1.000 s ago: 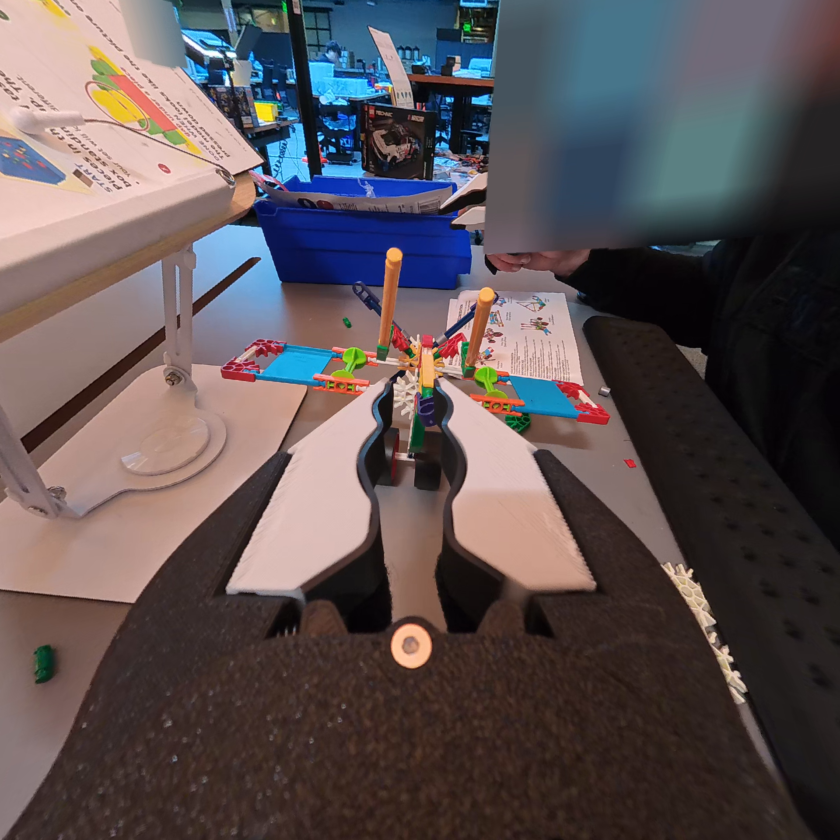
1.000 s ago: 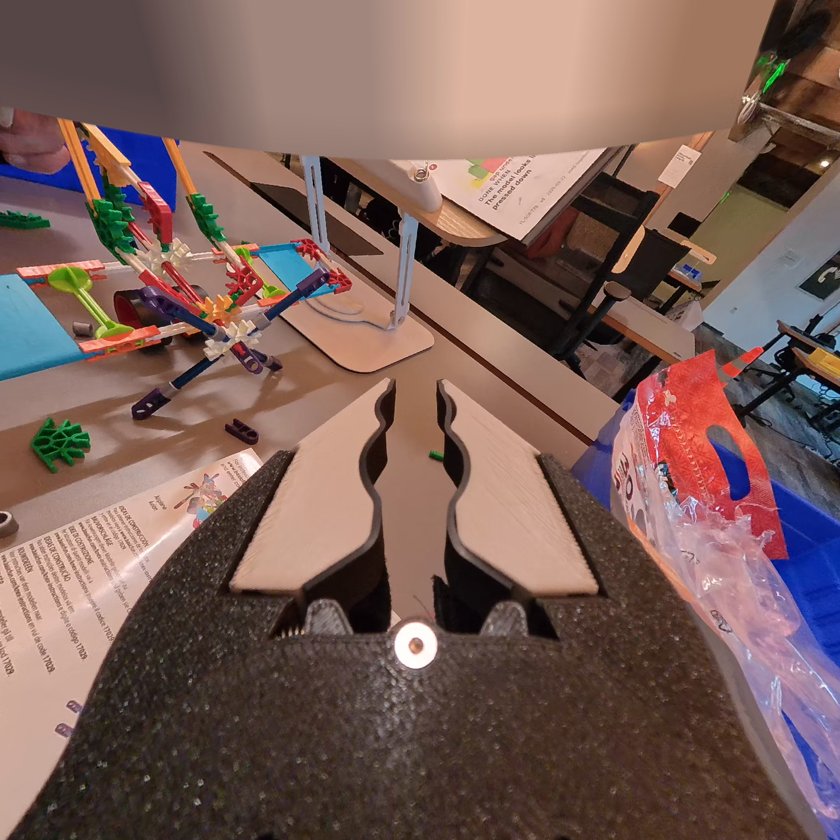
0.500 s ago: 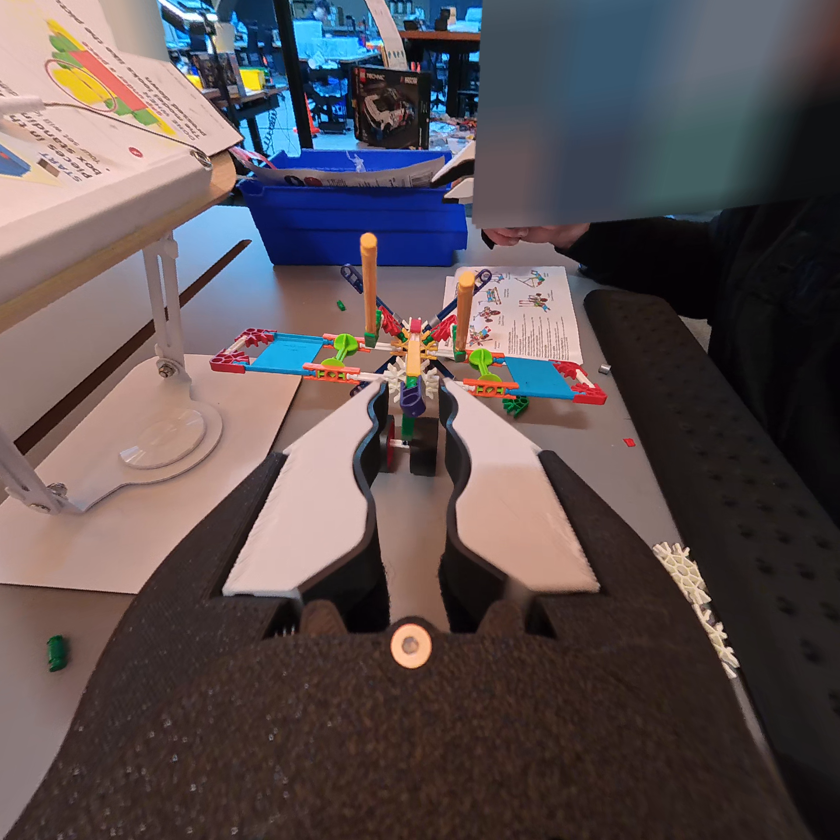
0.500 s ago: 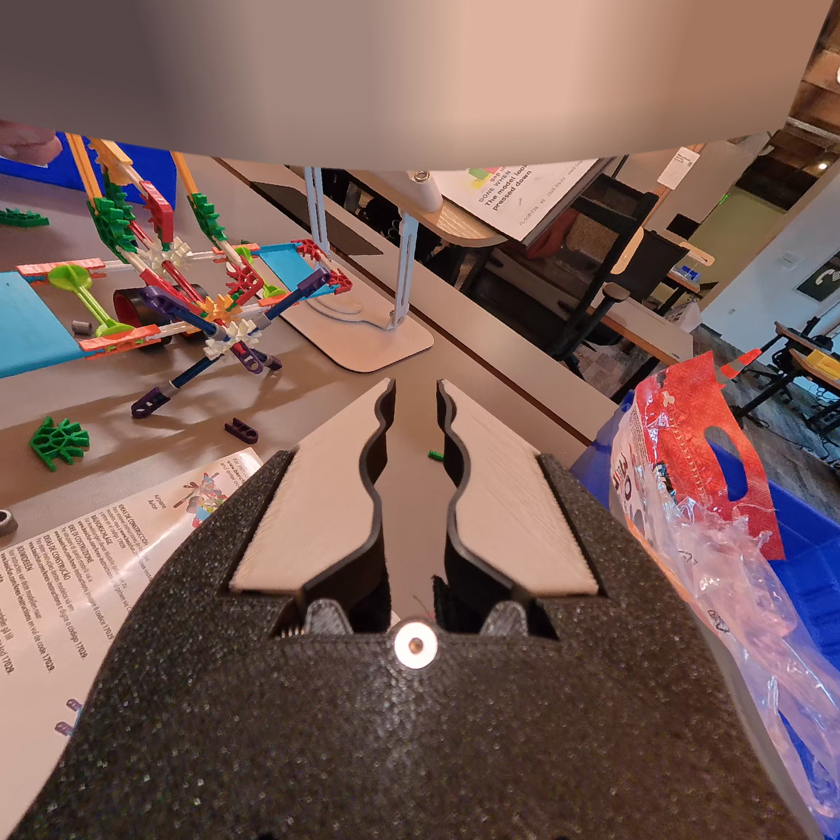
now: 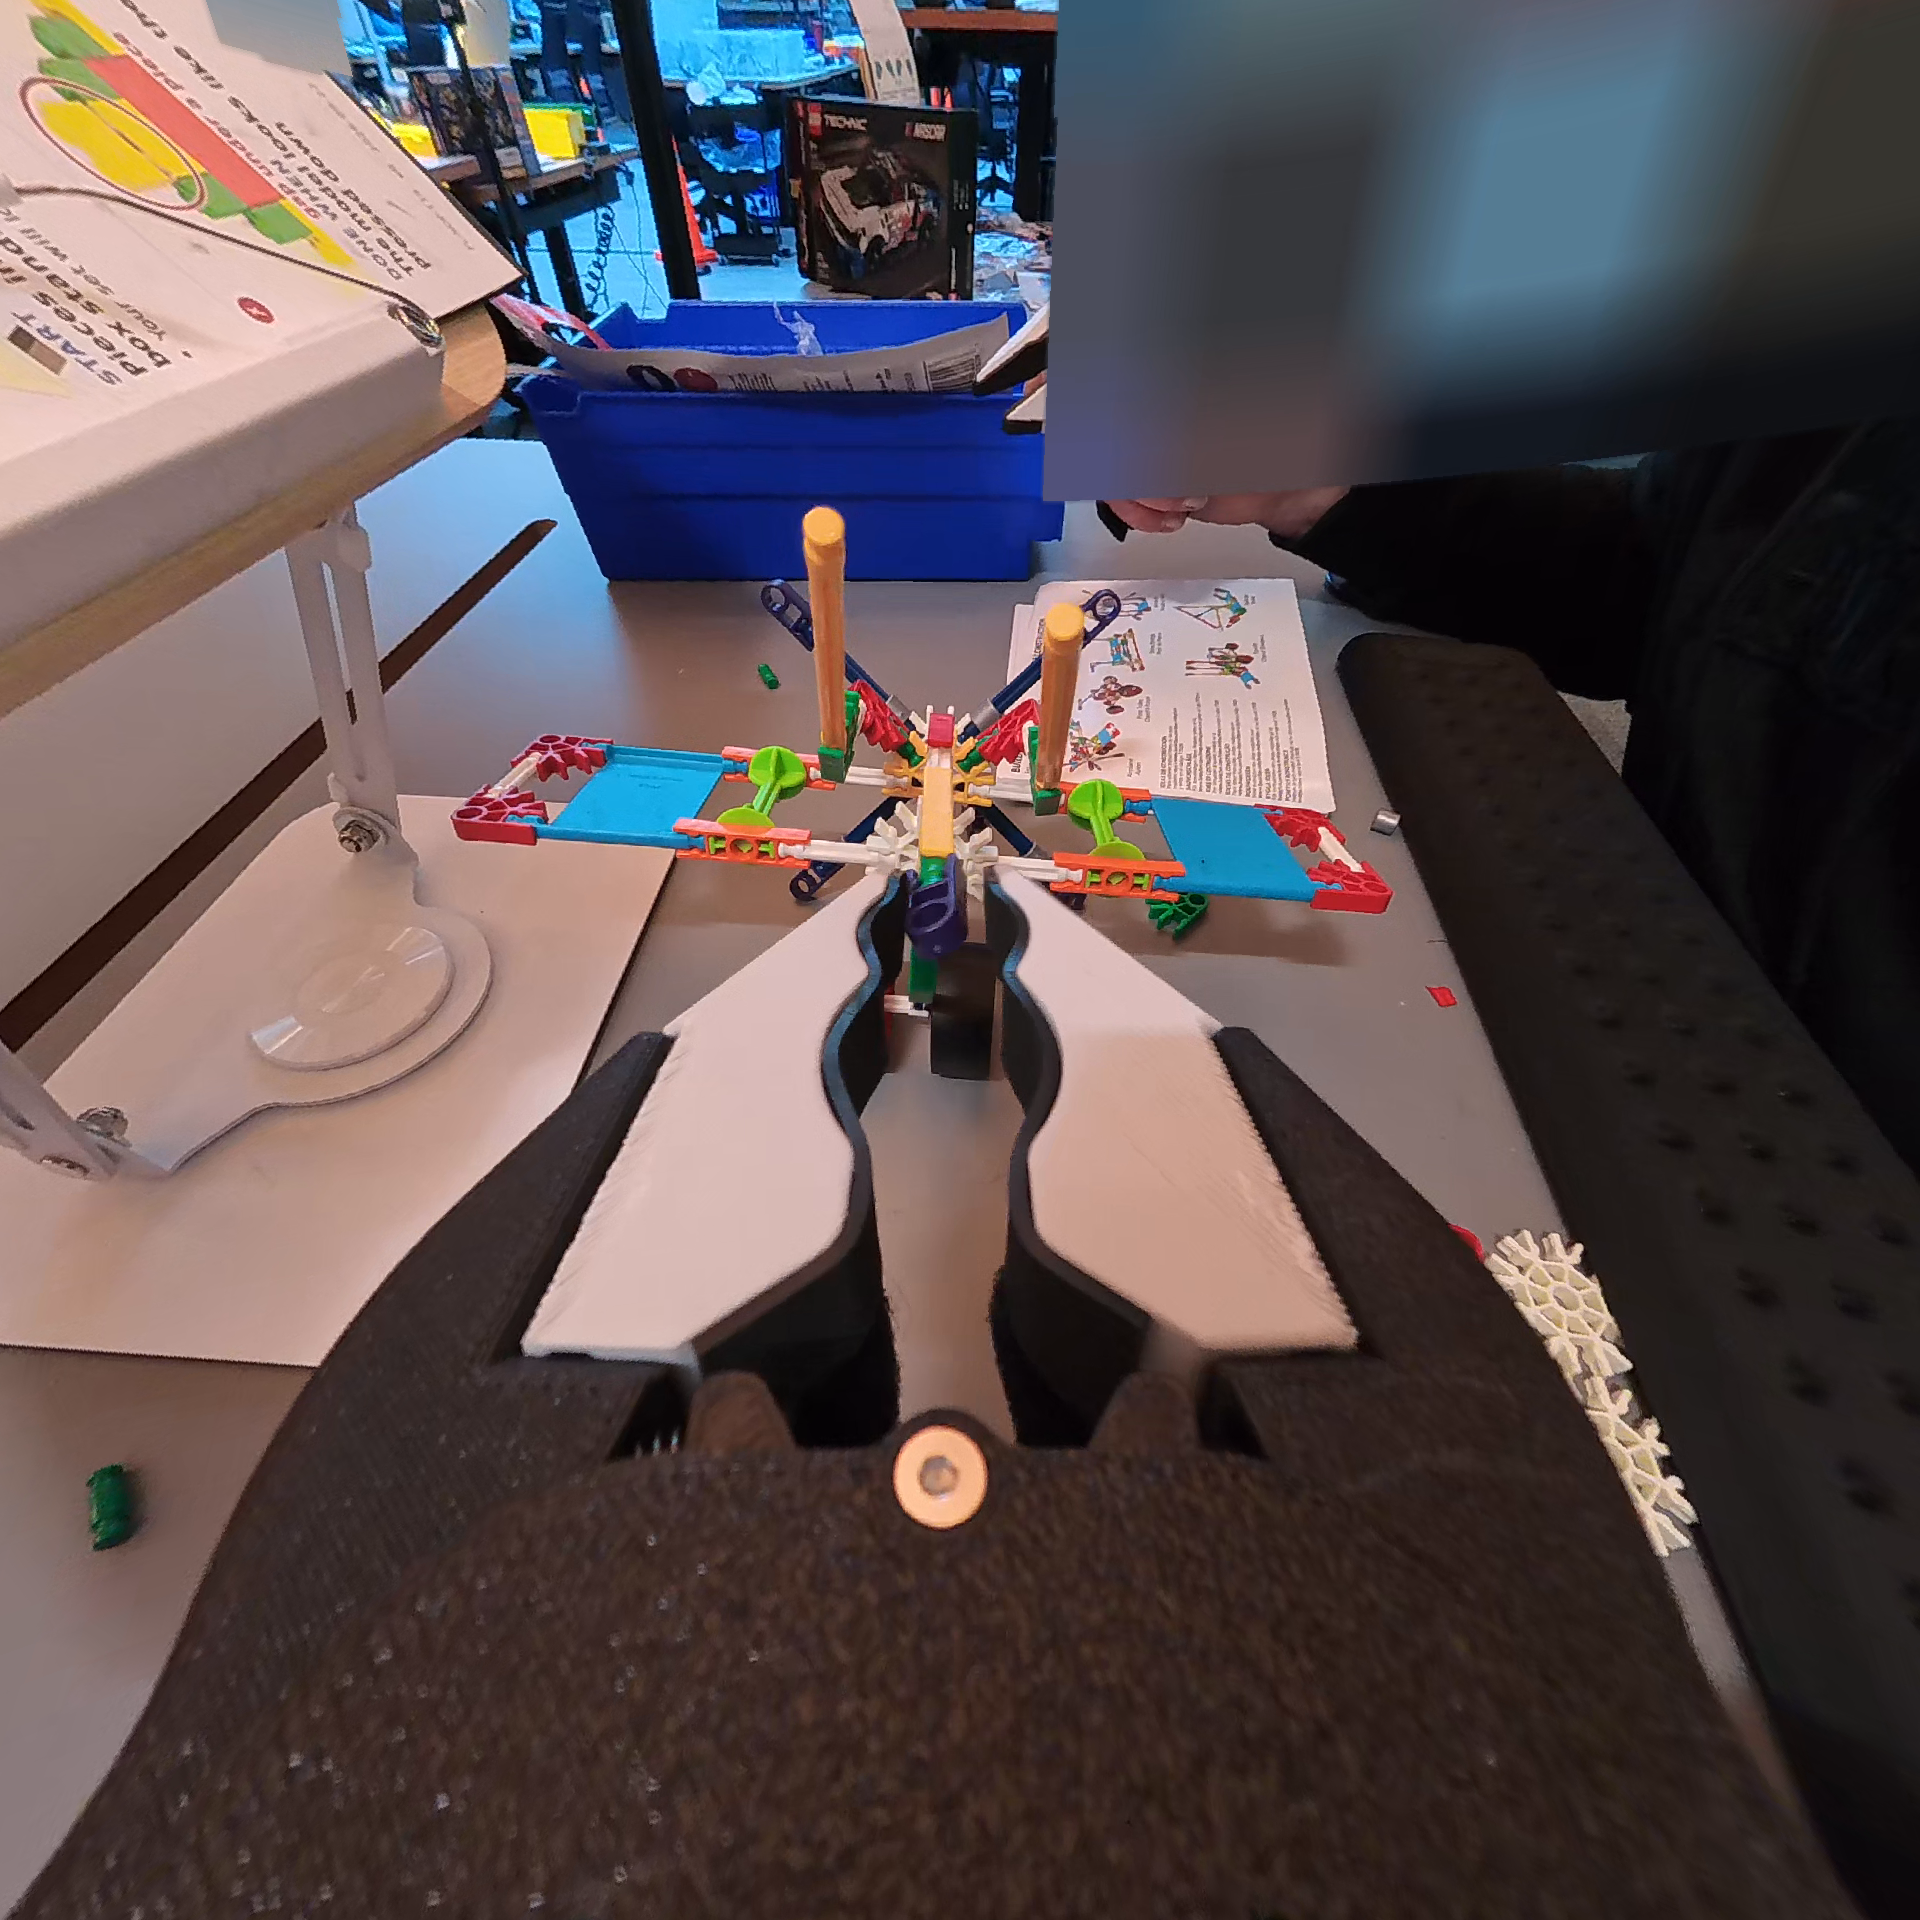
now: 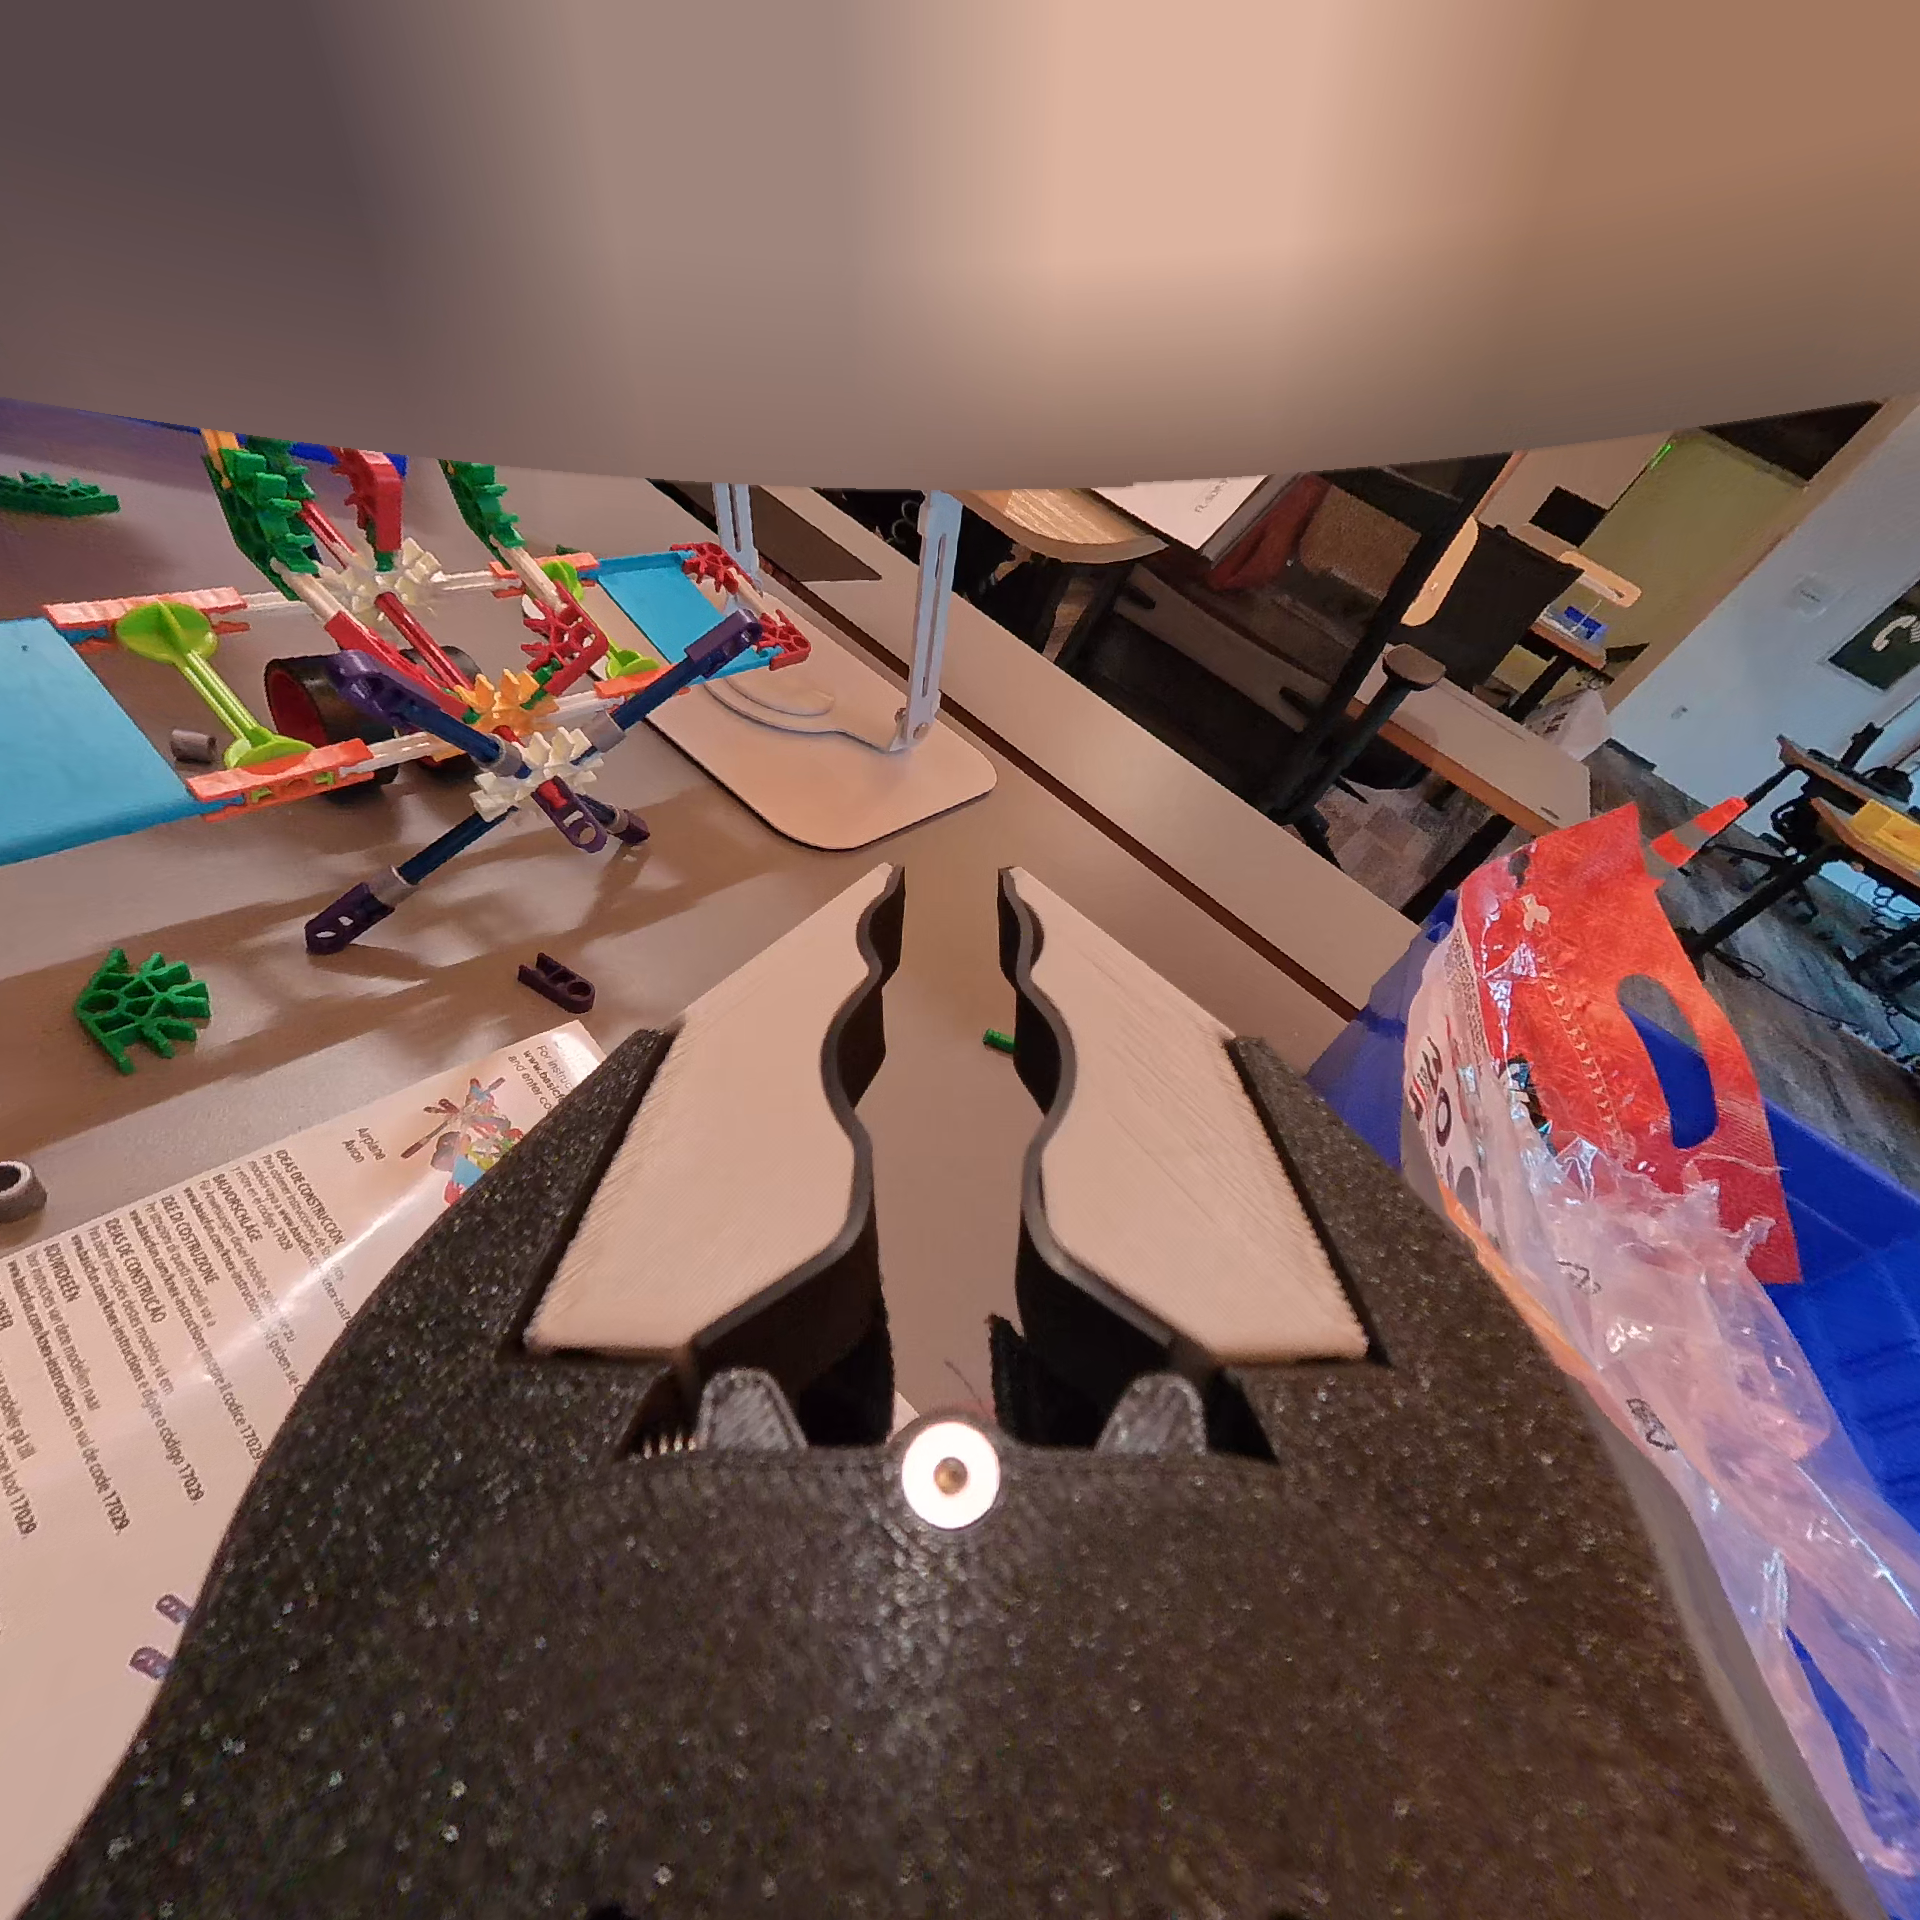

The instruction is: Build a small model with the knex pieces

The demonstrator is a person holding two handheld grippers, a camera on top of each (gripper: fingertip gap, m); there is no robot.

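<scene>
Left wrist view: the left gripper (image 5: 940, 894) hung low over the grey bench (image 5: 1299, 1039), its fingers (image 5: 769, 1049) spread a little, tips on either side of the near end of a colourful rod-and-connector toy model (image 5: 935, 800). A purple connector (image 5: 935, 909) and a black wheel (image 5: 961, 1023) of the model sat in the gap between the tips; whether the fingers touched them could not be told. The model rested on the bench with blue panels out to each side and two orange rods standing upright. Beyond it lay an instruction leaflet (image 5: 1195, 696) and a blue bin (image 5: 810, 478). A white stand (image 5: 343, 831) carrying a printed sheet stood at the left. A small green piece (image 5: 109, 1507) lay near the gripper body on the left, white snowflake connectors (image 5: 1590, 1361) at the right beside a black padded surface.

Right wrist view: the right gripper (image 6: 951, 894) pointed across bare bench, fingers slightly apart, holding nothing. The model was well off to its left. A loose green connector (image 6: 140, 1008) and a purple piece (image 6: 558, 982) lay between model and leaflet. A tiny green piece (image 6: 997, 1037) lay just beside the right finger. A clear and red plastic bag (image 6: 1621, 1143) draped over a blue bin at the right.
</scene>
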